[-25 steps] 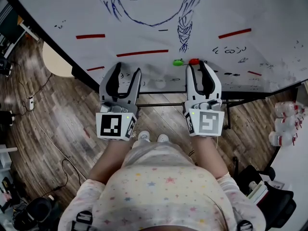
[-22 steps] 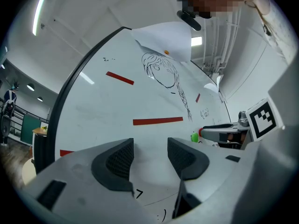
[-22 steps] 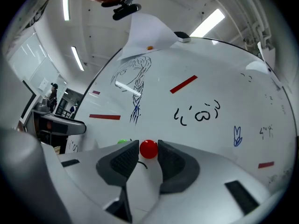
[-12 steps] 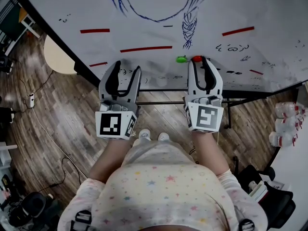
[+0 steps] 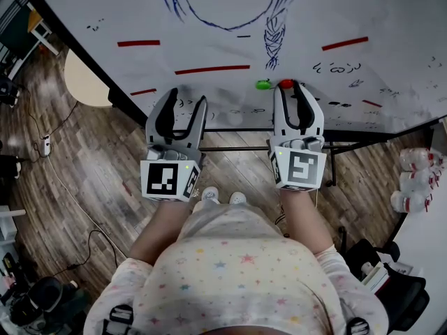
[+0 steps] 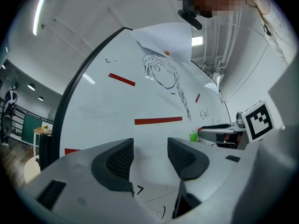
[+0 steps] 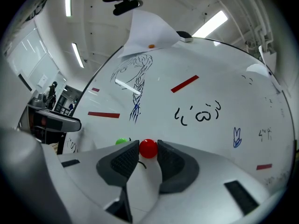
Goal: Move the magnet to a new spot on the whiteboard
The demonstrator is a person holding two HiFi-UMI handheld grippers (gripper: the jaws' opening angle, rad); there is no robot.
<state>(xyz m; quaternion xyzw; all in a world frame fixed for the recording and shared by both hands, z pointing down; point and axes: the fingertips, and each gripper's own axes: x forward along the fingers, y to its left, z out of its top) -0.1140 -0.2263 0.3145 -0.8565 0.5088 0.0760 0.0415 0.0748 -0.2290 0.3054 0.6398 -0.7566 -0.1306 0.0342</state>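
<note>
My right gripper (image 5: 287,89) nips the red magnet (image 7: 148,148) by its very tips, so it may pop free; my left gripper (image 6: 150,148) hangs spread, empty.

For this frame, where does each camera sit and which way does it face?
Head view: on the person's head, looking steeply down at the whiteboard; shows left tool, right tool and torso.
Left gripper view: on the left tool, looking along its open jaws at the whiteboard; right tool at right.
Right gripper view: on the right tool, looking along jaws closed on the red magnet.
Shared: all three show the green magnet.
</note>
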